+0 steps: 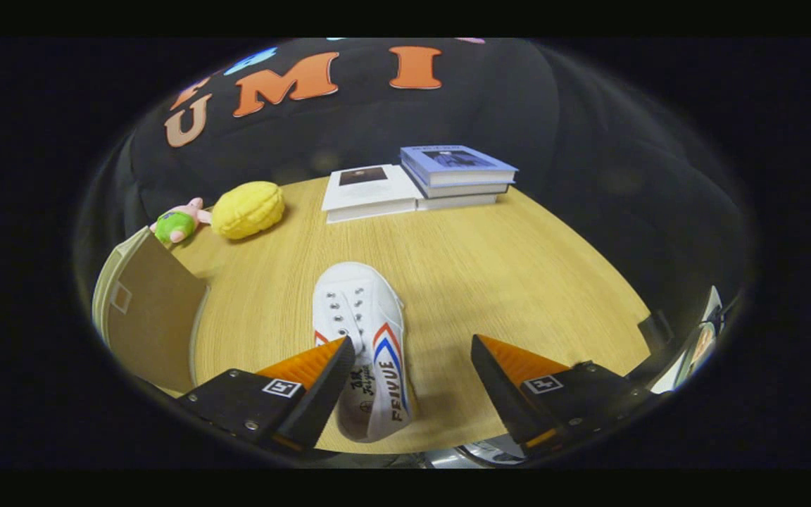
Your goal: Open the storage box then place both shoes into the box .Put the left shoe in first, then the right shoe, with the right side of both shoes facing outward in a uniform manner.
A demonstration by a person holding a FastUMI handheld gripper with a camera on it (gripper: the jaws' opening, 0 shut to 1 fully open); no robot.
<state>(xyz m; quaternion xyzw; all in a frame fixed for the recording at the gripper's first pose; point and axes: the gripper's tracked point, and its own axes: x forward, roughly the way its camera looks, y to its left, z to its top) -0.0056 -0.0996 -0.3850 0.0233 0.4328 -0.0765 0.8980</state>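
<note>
The gripper (412, 366) hangs over the table (518, 296) with its fingers (317, 384) spread wide and holding nothing. Between them, closer to the left finger, lies a white shoe (367, 338) on the wood, its toe pointing away and its heel end nearest. The left finger's tip overlaps the shoe's near left edge in the view; whether it touches cannot be told. The right finger is well clear of the shoe. The shoe is a laced canvas sneaker with empty eyelets, and red and blue chevron stripes over dark lettering on the side that faces the right finger.

To the left of the left finger stands the storage box (148, 324), its brown flap tilted toward the shoe; its inside cannot be seen. Beyond the box lie a small pink-and-green plush toy (177, 224) and, just beside it, a yellow plush cushion (248, 209). Farthest off, at the table's far edge, a white book (367, 191) lies touching a stack of blue-covered books (458, 176).
</note>
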